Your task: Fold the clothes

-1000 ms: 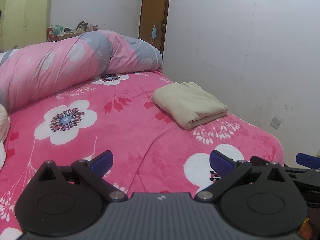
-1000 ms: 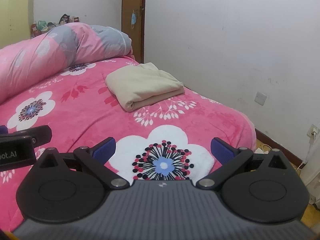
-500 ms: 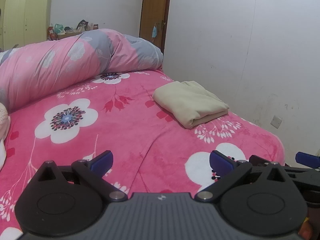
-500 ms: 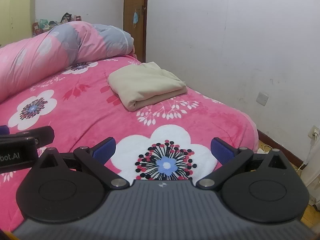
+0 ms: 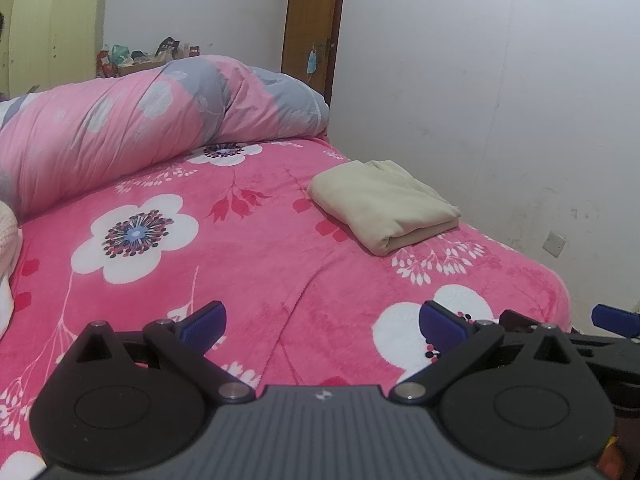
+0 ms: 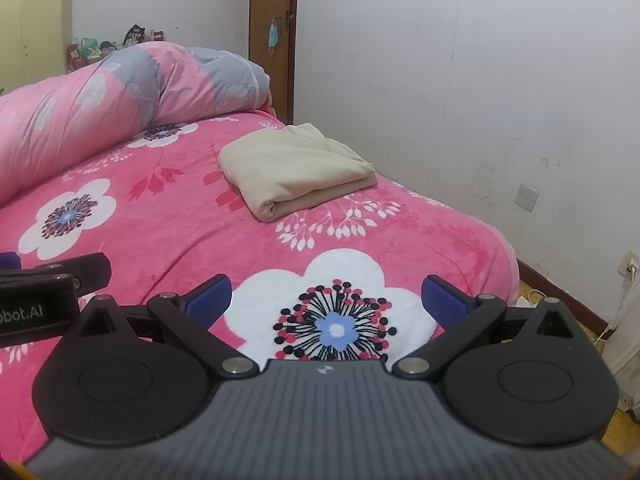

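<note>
The garment is a beige piece already folded into a flat, thick packet, its rounded fold edge turned towards the grippers. It lies ahead of both, on the far right part of the bed, close to the wall side. From the left gripper it sits ahead and off to the right; from the right gripper it sits ahead and slightly left, almost in line. Its long axis runs slantwise, from near-left to far-right as seen along the fingers. The right gripper looks the nearer of the two, so a reach to the packet would fall to it more naturally; that is a judgement from the views only.

Both grippers hover low over the near end of the bed, side by side, well apart from the garment. Each has its jaws spread wide with nothing between the blue pads.

The bed carries a plush pink cover with big white flowers, soft enough to give under pressure. A rolled pink and grey quilt lies across the far end. A white wall runs along the right, a brown door stands beyond, and a pale wardrobe is far left.
</note>
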Motion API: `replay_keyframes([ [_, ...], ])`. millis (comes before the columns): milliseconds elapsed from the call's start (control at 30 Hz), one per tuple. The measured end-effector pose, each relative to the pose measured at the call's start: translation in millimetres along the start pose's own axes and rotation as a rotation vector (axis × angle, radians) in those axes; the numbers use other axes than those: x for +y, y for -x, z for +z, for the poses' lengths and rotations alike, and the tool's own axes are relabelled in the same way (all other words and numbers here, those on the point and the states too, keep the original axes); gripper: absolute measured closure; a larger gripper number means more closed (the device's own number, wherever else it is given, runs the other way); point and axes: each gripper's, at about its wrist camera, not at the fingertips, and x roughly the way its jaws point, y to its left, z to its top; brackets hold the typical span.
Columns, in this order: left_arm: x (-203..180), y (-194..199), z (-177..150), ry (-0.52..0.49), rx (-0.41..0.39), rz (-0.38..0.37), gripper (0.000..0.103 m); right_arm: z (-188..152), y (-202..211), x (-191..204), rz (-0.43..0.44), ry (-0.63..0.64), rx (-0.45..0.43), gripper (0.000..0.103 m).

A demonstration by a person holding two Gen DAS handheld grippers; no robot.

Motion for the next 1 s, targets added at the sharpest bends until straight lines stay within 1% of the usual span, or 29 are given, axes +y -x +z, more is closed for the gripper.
replay_keyframes([
  [1000, 4.5, -0.1, -1.2, 0.011, 0.002, 0.016, 0.0, -2.9, -0.3, 4.0, 0.004, 0.001, 0.009, 0.001],
])
